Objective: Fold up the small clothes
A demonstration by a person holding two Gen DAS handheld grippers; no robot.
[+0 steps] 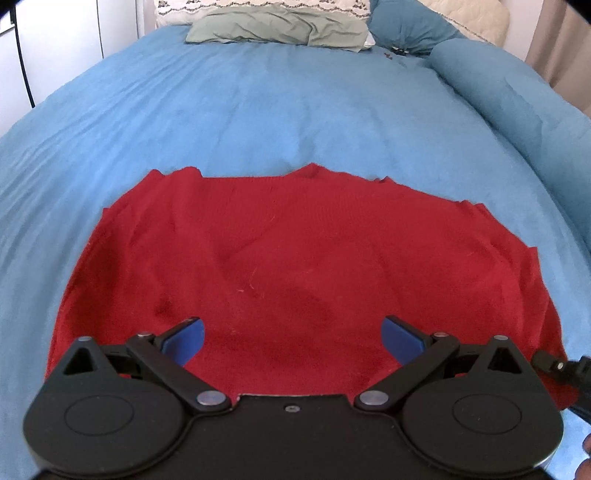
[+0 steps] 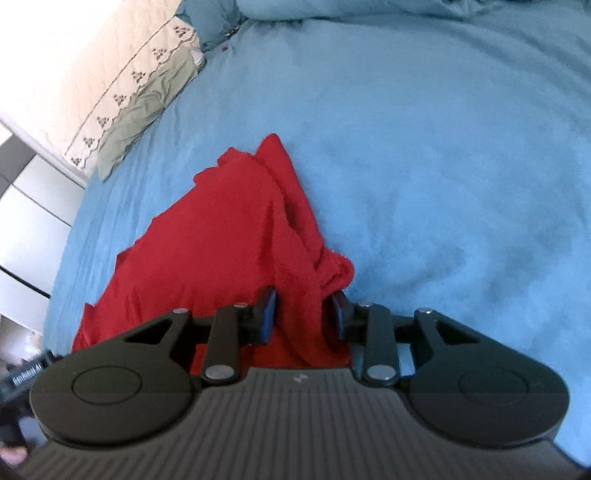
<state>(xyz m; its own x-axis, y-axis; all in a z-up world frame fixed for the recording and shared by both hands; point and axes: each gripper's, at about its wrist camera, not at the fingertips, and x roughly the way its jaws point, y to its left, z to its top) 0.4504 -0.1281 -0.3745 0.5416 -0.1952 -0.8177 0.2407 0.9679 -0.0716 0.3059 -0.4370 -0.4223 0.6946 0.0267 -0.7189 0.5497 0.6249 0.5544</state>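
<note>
A red knitted garment (image 1: 288, 254) lies spread flat on the blue bedcover (image 1: 280, 110). My left gripper (image 1: 291, 339) is open, its blue pads wide apart just above the garment's near edge, holding nothing. In the right wrist view the same garment (image 2: 221, 236) lies on the bedcover (image 2: 443, 147) with its right edge bunched into a ridge. My right gripper (image 2: 304, 314) has its jaws partly closed around that bunched fold of red cloth, which fills the gap between the pads.
A green pillow (image 1: 280, 31) and a patterned white pillow lie at the head of the bed. A rolled blue duvet (image 1: 517, 107) runs along the right side. White furniture (image 2: 26, 206) stands beside the bed.
</note>
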